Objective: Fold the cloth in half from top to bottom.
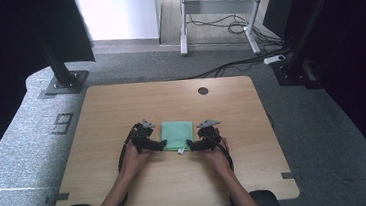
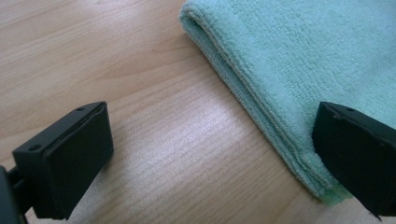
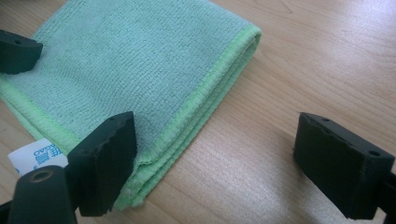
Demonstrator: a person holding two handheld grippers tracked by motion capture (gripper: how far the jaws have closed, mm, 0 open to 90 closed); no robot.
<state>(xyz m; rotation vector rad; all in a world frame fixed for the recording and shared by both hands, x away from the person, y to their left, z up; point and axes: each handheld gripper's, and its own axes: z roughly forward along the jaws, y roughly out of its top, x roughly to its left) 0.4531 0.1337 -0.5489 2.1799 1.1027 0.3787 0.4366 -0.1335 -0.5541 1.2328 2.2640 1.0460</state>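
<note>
Cloth (image 1: 177,135): folded, green, flat at the counter (image 1: 121,108) middle, between both tools.
Left hand-held gripper (image 1: 161,145): spread, at the near-left corner.
Right hand-held gripper (image 1: 190,144): spread, at the near-right corner.
Risk: jaws straddling the edge may pinch only the top layer, so the fold opens.

Bright, even daylight across the wooden table (image 1: 121,108), pale glare on the far floor. Dark, underexposed corners left and right. Soft sheen on wood, faint shadows, close views sharp, slightly grainy.

Left gripper (image 1: 163,145), right gripper (image 1: 190,144): jaws wide apart.
</note>
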